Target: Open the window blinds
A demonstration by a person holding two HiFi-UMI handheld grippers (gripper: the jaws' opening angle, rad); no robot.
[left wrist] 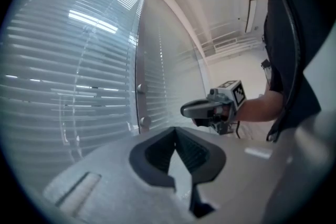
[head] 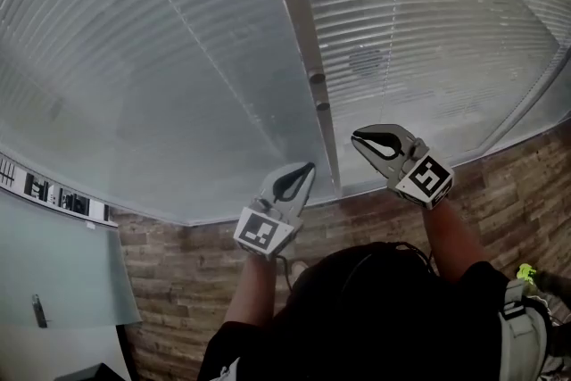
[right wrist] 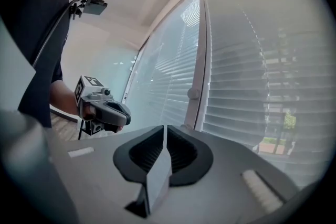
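No word, number or brand is showing clearly enough to read. The left cube (head: 264,232) on the left hand-held gripper (head: 309,166) and the right cube (head: 430,178) on the right hand-held gripper (head: 356,136) are carrying only black-and-white square patterns, and the white strip (head: 53,190) at the left edge is showing dark print too small to make out

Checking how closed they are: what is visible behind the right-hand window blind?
Through the white slatted right-hand window blind, slivers of green foliage and daylight show low down; the slats cover the rest of the outdoors.
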